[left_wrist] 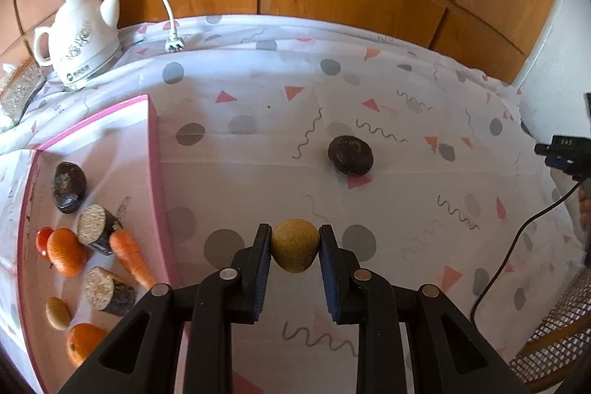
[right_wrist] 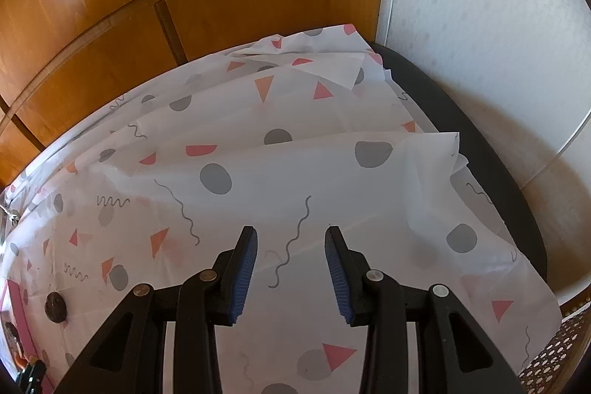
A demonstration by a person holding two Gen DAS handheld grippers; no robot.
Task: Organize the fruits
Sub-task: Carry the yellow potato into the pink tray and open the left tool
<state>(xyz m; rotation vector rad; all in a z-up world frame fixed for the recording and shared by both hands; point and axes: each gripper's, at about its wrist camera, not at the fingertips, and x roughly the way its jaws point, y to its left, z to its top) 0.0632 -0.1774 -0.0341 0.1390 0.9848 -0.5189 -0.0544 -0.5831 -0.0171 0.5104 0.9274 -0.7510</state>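
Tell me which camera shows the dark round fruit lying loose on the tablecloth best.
The left wrist view. There the dark round fruit lies whole and unobstructed on the tablecloth, beyond the left gripper. The right wrist view shows it only small and distorted at the left edge.

My left gripper point(left_wrist: 295, 248) is black plastic: two angled fingers with ribbed blue pads point(left_wrist: 263, 270), round silver screws on the linkage arms. My right gripper point(right_wrist: 291, 248) looks identical, blue pads point(right_wrist: 244, 277) included.

white kettle point(left_wrist: 79, 39) (corded) on patterned tablecloth point(left_wrist: 406, 91).
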